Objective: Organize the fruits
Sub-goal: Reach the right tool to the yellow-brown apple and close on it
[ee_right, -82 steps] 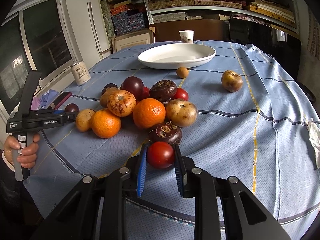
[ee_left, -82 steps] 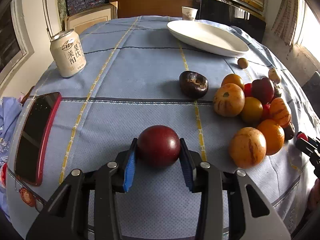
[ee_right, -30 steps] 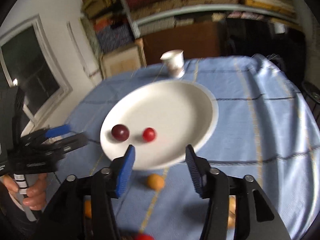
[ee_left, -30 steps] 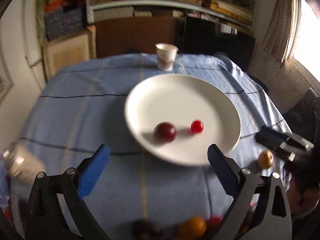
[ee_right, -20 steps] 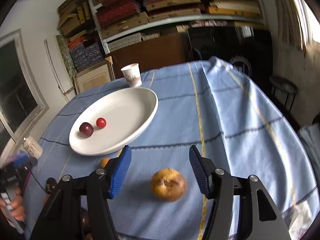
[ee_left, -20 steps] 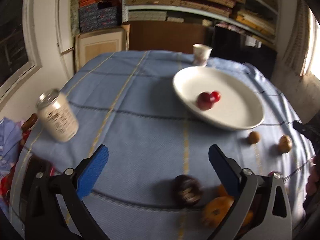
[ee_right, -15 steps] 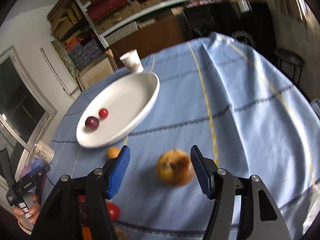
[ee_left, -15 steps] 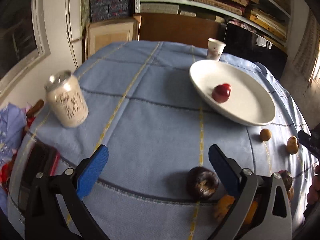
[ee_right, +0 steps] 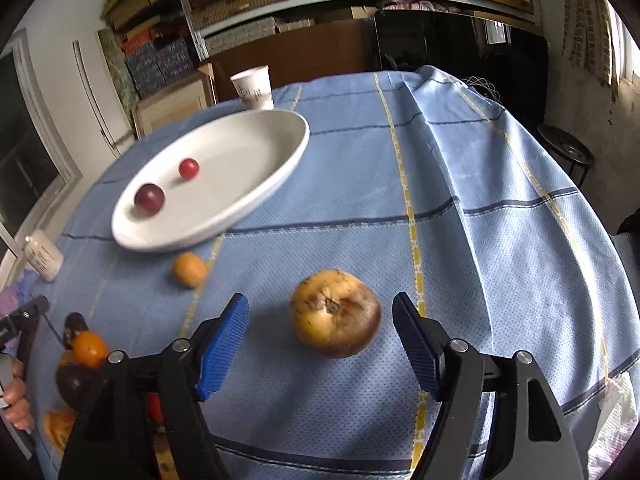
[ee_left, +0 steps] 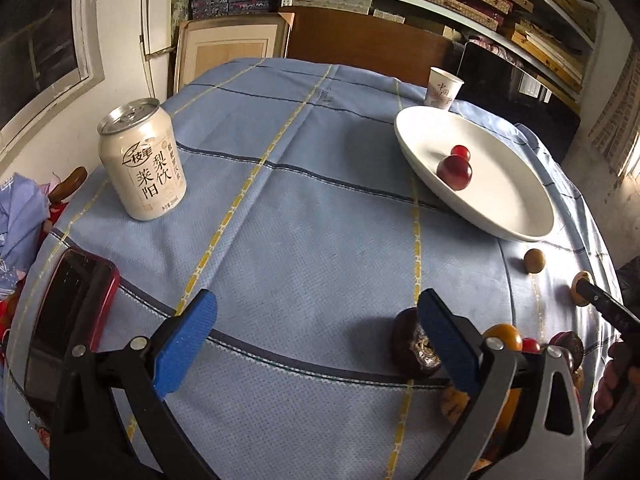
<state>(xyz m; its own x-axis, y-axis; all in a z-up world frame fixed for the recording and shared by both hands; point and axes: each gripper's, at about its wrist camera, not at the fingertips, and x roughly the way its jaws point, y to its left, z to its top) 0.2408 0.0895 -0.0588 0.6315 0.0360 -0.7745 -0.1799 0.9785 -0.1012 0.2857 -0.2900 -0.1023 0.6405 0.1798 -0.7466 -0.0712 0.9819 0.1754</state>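
A white oval plate [ee_left: 504, 200] [ee_right: 256, 184] holds a dark red plum [ee_left: 454, 172] [ee_right: 149, 199] and a small red tomato [ee_left: 461, 152] [ee_right: 189, 168]. My left gripper [ee_left: 320, 336] is open and empty above the blue tablecloth; a dark wrinkled fruit [ee_left: 412, 346] lies just beside its right finger. My right gripper [ee_right: 320, 338] is open, with a yellow-brown round fruit [ee_right: 335, 313] on the cloth between its pads, apart from both. A small orange fruit [ee_right: 190, 269] [ee_left: 534, 261] lies near the plate.
A pile of orange, red and dark fruits [ee_left: 520, 348] [ee_right: 80, 364] lies at the table's near side. A drink can [ee_left: 142, 164], a red-cased phone [ee_left: 64, 312] and a paper cup [ee_left: 442, 87] [ee_right: 253, 87] stand on the cloth.
Both grippers let go of the plum and tomato on the plate and drew back open. The left dropped toward the dark fruit; the right came down around the yellow-brown fruit.
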